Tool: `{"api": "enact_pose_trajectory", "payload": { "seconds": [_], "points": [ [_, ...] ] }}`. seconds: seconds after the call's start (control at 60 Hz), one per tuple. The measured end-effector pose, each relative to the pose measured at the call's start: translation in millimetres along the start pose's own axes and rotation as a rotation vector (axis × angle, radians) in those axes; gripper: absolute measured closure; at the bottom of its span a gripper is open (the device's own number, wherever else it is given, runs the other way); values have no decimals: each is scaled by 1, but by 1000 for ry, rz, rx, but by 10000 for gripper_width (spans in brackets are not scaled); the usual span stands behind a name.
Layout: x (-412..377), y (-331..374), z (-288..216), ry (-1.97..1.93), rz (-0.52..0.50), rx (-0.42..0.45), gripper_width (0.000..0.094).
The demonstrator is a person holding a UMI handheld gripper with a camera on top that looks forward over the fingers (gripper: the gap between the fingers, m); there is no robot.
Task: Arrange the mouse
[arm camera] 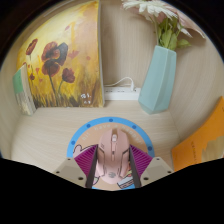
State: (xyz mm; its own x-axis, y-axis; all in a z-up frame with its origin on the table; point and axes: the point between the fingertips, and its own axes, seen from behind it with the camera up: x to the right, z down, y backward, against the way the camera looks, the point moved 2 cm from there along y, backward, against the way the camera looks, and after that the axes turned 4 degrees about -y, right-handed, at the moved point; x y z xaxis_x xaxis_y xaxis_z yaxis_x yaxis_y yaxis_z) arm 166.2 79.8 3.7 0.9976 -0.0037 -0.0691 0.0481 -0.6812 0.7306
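Note:
A pale pink computer mouse (116,150) lies lengthwise between my fingers, its nose pointing away from me. My gripper (116,158) is shut on the mouse, with the magenta pads (90,160) pressed against both its sides. The mouse is over a round cream mouse mat with a blue rim (86,131) on the pale table. Whether the mouse rests on the mat or is held just above it cannot be told. The mouse's rear is hidden below the fingers.
A poppy painting (62,60) leans at the back left with a small card (22,90) beside it. A light blue vase (158,78) of white flowers (160,14) stands back right. A white box (120,92) lies by the wall. An orange object (200,150) lies to the right.

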Motion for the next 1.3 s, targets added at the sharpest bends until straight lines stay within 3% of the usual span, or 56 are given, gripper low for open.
{"api": "enact_pose_trajectory", "payload": {
  "seconds": [0.033,0.133,0.3,0.467,0.867,1.3],
  "points": [
    [0,0,0,9,6,-12,331],
    [-4,12,-9,38,25,-32,62],
    [-39,69,-44,17,16,48,69],
    [-85,139,-49,5,6,108,69],
    [-157,281,16,-13,30,186,65],
    [-191,344,35,-9,23,266,66]
  ]
}}
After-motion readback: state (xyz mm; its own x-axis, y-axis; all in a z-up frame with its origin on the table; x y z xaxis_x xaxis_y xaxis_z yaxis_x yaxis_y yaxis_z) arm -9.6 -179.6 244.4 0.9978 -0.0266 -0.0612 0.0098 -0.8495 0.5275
